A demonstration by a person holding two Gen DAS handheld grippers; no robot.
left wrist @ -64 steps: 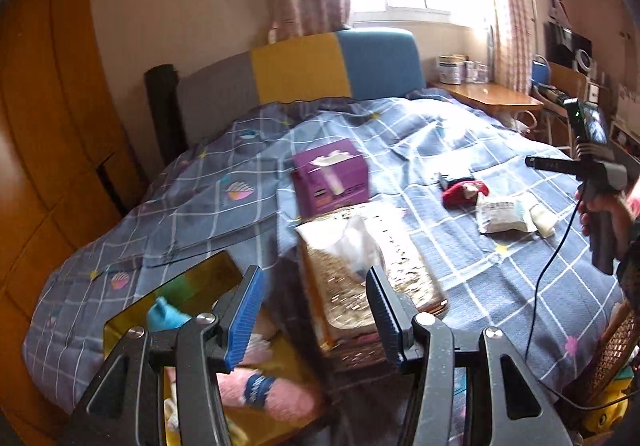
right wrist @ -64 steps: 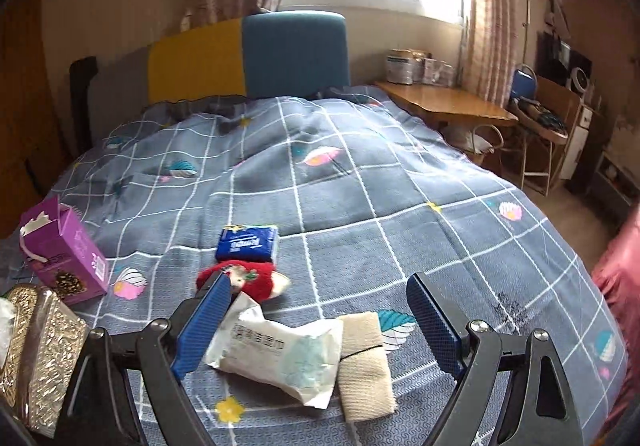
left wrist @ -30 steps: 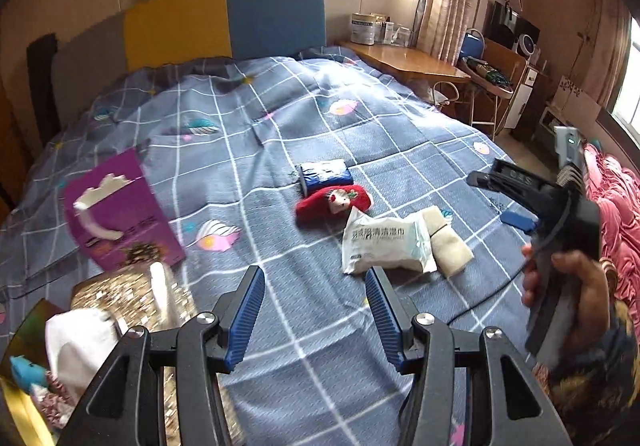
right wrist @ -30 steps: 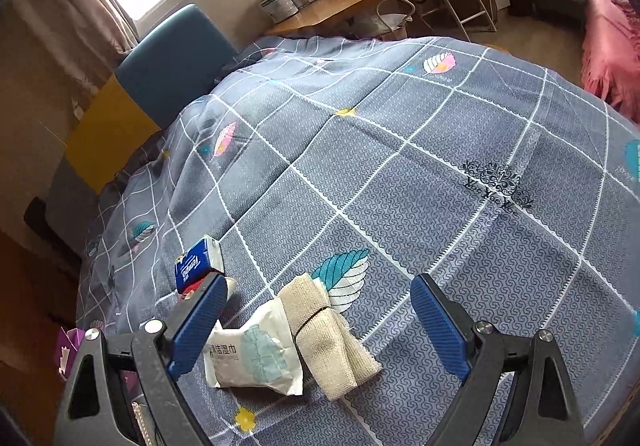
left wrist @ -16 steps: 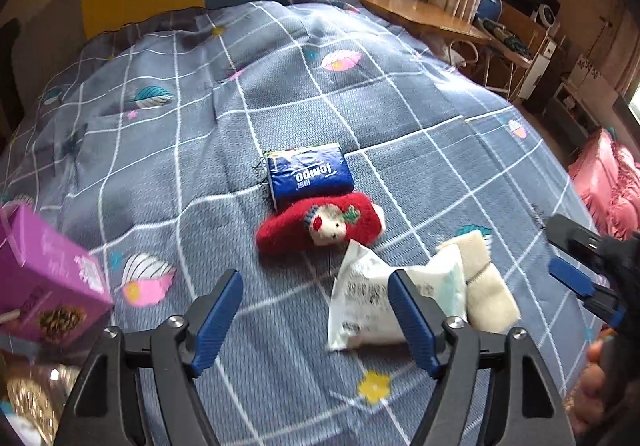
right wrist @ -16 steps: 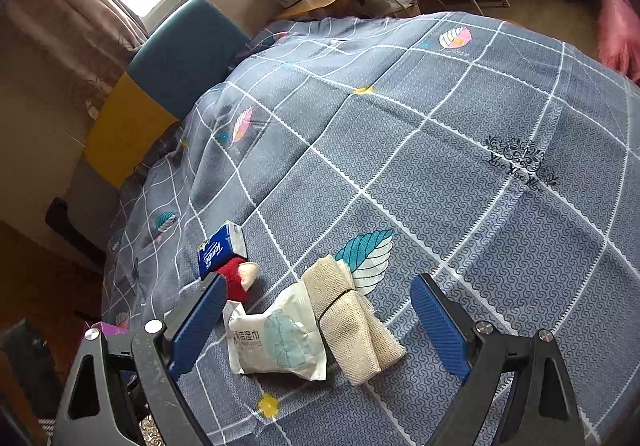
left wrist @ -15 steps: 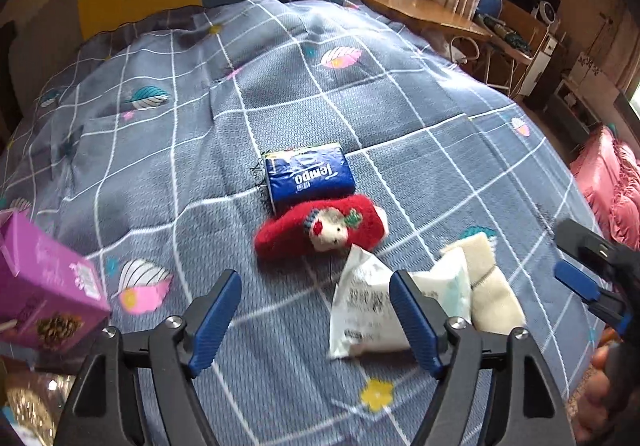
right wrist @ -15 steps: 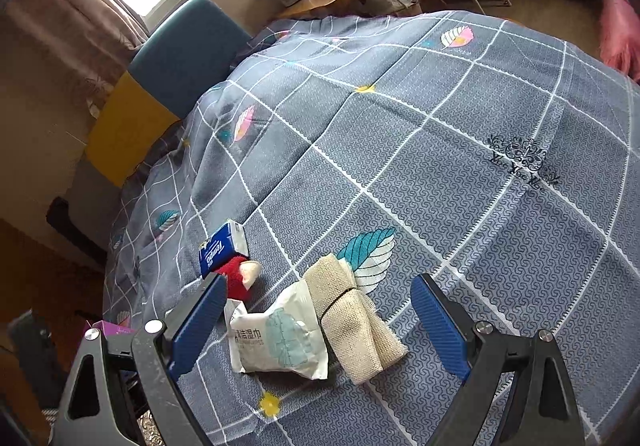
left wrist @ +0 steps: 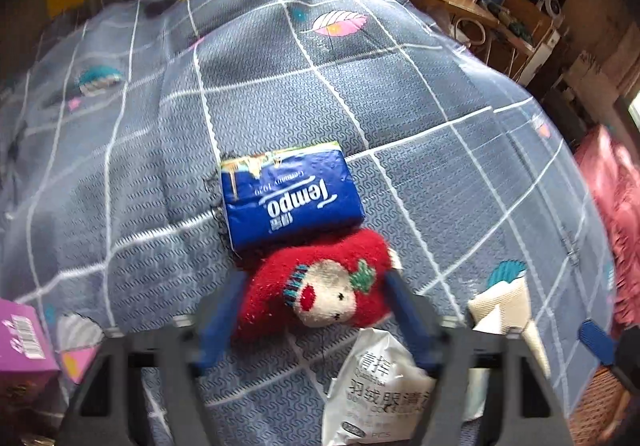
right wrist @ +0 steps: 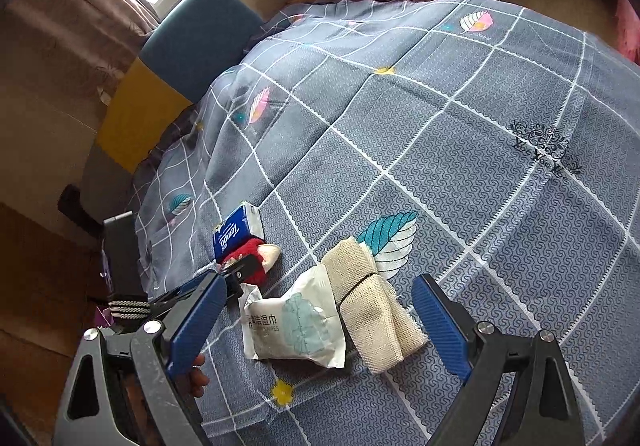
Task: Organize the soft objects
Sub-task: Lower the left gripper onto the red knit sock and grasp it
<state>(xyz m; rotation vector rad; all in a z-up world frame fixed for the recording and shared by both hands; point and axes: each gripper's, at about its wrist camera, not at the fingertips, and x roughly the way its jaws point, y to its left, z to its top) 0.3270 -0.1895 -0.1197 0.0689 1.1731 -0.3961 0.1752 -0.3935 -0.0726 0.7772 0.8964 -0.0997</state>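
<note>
A grey checked quilt is spread over the bed. The left gripper, angled steeply down, has just been closing its jaws around a red fuzzy sock with a face; pad contact cannot be told. The right gripper is held apart above a white wipes packet, with open quilt beyond.

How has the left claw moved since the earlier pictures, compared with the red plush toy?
Yes. The left claw has come down onto the red plush toy, its jaws closing around it.

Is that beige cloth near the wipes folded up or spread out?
Folded. The beige cloth lies as a thick doubled bundle with a dark band around its middle, tucked against the wipes packet on the bedspread.
</note>
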